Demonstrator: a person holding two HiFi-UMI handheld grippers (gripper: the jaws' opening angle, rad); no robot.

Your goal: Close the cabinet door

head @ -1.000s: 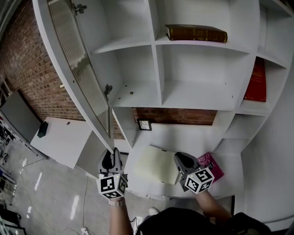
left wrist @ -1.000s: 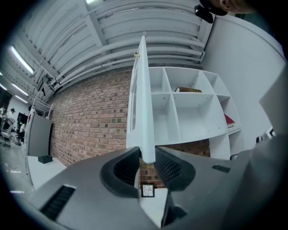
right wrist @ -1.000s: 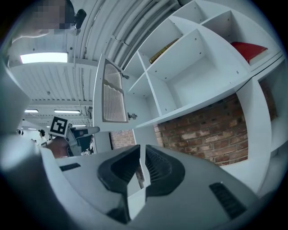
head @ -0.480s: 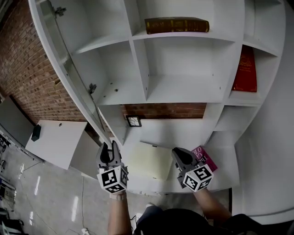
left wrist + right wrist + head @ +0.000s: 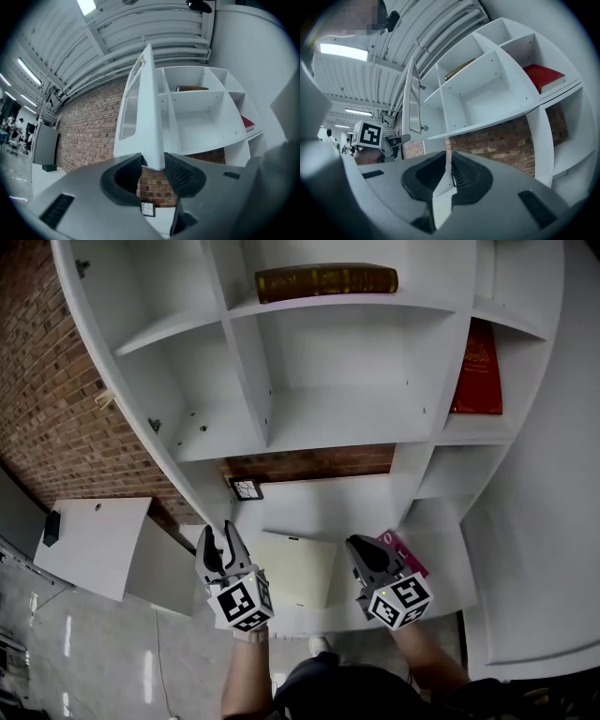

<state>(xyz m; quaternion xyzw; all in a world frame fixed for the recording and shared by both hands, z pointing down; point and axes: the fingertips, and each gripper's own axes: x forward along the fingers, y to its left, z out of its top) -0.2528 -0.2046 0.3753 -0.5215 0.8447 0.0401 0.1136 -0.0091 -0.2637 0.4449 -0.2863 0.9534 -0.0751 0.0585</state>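
Bright even daylight-white light, fisheye bending, dark vignetted corners

Gold print is showing on the red book (image 5: 476, 371) at the right side of the cabinet (image 5: 356, 418), but nothing is looking clear enough to read.

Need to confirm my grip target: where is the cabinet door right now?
In the left gripper view the cabinet door stands edge-on at centre, left of the shelves, its lower corner between the opening jaws of the left gripper.
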